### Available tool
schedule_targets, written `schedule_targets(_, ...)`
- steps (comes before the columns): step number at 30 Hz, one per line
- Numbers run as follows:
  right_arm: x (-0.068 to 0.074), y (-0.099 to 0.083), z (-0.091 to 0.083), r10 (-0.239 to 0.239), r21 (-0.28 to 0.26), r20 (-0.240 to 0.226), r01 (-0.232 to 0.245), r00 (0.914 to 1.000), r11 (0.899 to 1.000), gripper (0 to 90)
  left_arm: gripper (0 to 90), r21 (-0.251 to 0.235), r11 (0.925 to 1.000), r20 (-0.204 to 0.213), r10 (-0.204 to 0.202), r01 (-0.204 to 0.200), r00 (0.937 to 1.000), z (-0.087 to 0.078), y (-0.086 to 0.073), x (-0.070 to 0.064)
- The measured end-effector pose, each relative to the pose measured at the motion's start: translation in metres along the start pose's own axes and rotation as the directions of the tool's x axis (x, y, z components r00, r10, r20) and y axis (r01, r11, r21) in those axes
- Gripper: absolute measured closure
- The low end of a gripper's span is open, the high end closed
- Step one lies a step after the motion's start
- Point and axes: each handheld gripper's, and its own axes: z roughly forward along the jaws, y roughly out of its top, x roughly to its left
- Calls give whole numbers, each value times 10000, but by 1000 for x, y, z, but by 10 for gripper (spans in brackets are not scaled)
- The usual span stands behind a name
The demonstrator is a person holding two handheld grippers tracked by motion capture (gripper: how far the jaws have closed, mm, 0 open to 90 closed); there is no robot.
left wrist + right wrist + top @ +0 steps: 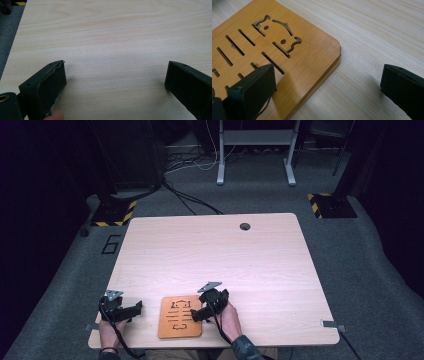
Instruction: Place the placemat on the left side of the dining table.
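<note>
No readable writing shows on the bamboo board (180, 317), only cut slots and curved figures. It lies flat at the near edge of the worktop (215, 255), long axis running away from the person. The right gripper (200, 314), jaws spread, sits at the board's right edge, one jaw over the board. The left gripper (135, 309), jaws also spread, rests just left of the board on bare wood.
</note>
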Motion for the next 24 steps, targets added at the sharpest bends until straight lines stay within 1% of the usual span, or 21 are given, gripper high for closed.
schedule_targets(6,-1,-1,-1,71,104,56,-71,10000,9999,0,34,43,10000,7,7,-7,10000,0,0,0)
schedule_targets(12,-5,-3,-3,105,137,65,-106,9999,9999,0,33,-23,10000,-33,11,-11,10000,0,0,0)
schedule_targets(14,-6,-4,-4,140,158,61,-141,9999,9998,0,33,-27,10000,-31,8,-8,10000,0,0,0)
schedule_targets(16,-8,-5,-5,172,169,-45,-172,9998,9997,0,33,-21,10000,-29,13,-13,10000,0,0,0)
schedule_targets(24,-12,-9,-8,221,195,-38,-220,9997,9996,0,33,-17,10000,-46,3,-3,10000,0,0,0)
